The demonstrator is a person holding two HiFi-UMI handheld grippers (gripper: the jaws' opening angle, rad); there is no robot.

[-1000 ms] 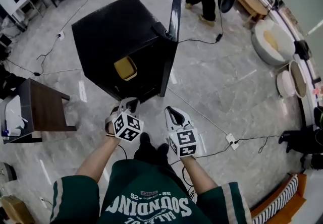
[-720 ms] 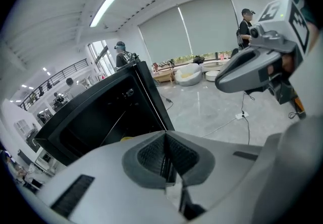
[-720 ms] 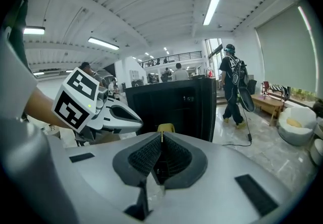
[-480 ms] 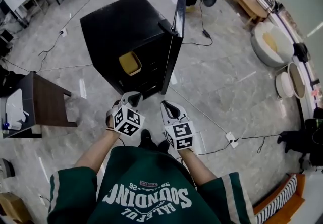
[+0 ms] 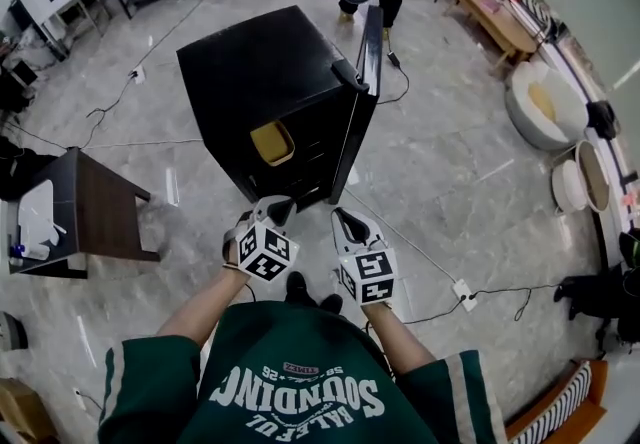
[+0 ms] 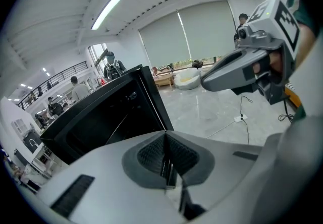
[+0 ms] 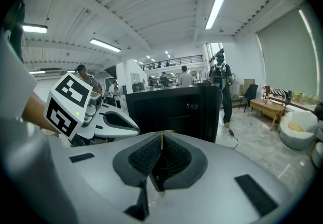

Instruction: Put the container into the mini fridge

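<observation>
I have both grippers low in front of me, side by side, just short of the mini fridge. The left gripper has its jaws pressed together with nothing between them, and its own view confirms the ribbed pads meet. The right gripper is the same: jaws together, holding nothing. The fridge stands on the marble floor with its door swung open at my right. The yellow container sits inside the fridge on a shelf, well apart from both grippers. A dark side table stands to the left of the fridge, and a white power strip lies on the floor to my right.
</observation>
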